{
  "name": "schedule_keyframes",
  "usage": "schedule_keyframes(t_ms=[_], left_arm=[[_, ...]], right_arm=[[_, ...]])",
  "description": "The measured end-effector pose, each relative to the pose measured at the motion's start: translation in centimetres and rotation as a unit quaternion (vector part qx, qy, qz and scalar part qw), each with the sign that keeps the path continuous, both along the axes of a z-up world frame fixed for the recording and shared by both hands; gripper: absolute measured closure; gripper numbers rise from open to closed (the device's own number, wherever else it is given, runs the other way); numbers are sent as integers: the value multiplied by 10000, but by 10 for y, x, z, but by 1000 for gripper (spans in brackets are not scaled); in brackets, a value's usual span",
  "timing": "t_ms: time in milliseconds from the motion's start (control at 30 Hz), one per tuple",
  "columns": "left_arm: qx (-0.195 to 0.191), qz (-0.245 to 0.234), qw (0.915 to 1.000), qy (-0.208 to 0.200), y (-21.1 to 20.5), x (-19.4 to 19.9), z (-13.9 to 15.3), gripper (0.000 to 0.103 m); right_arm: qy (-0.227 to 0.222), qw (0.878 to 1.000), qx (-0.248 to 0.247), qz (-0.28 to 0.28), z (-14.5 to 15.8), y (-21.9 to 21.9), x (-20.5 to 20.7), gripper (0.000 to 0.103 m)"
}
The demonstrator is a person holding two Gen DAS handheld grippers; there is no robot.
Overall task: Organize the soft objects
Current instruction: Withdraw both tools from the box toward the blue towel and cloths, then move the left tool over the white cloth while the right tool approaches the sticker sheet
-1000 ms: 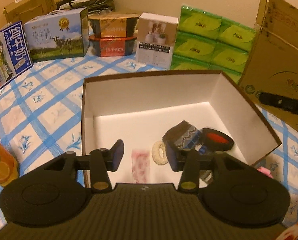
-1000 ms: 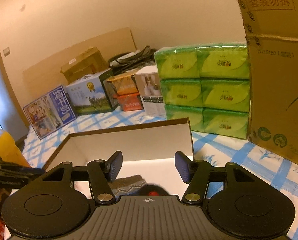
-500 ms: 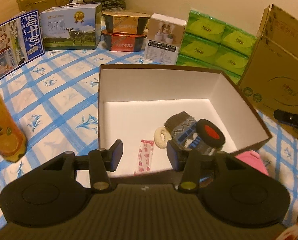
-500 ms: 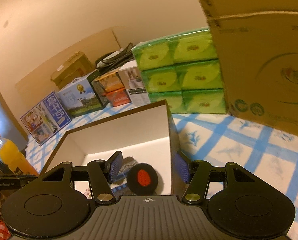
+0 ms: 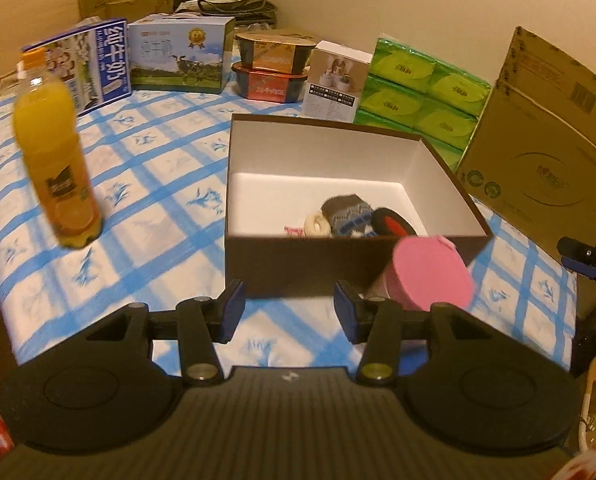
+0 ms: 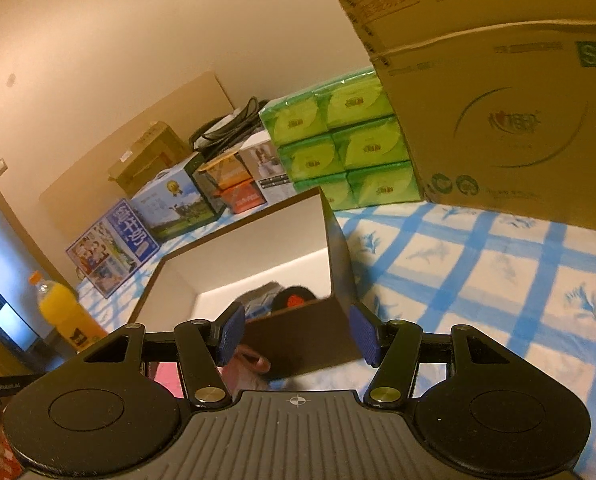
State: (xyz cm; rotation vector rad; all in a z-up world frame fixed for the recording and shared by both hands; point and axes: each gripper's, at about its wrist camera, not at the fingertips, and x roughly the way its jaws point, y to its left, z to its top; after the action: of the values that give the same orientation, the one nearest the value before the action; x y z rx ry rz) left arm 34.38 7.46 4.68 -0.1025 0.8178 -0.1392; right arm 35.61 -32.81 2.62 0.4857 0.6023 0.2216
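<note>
Sitting in the white-lined cardboard box (image 5: 438, 176) — knitted sock (image 5: 348, 214), perhaps a fluffy ring (image 5: 317, 225).

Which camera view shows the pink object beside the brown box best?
The left wrist view: the pink object lies nearly whole against the brown box. The right wrist view shows only a pink sliver behind its gripper's finger.

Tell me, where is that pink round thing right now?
In the left wrist view, the pink round thing sits on the checked cloth, outside the brown box, against its near right corner.
</note>
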Motion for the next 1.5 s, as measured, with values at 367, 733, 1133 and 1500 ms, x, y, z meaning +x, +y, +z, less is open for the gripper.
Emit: schedule_keyframes(t_ms=[367, 733, 1133, 1500], left_arm=[[-48, 265, 9996, -3, -23, -104, 23, 49], [-226, 428, 9988, 76, -32, -173, 21, 47], [-311, 41, 9995, 64, -27, -198, 3, 47], [-298, -241, 9993, 11, -37, -202, -16, 47]], right_arm=[[-9, 9999, 79, 83, 17, -4, -83, 45], [-28, 9989, -178, 433, 21, 7, -149, 45], [139, 9981, -478, 365, 8, 27, -202, 45], [395, 9929, -1032, 434, -6, 48, -229, 45]])
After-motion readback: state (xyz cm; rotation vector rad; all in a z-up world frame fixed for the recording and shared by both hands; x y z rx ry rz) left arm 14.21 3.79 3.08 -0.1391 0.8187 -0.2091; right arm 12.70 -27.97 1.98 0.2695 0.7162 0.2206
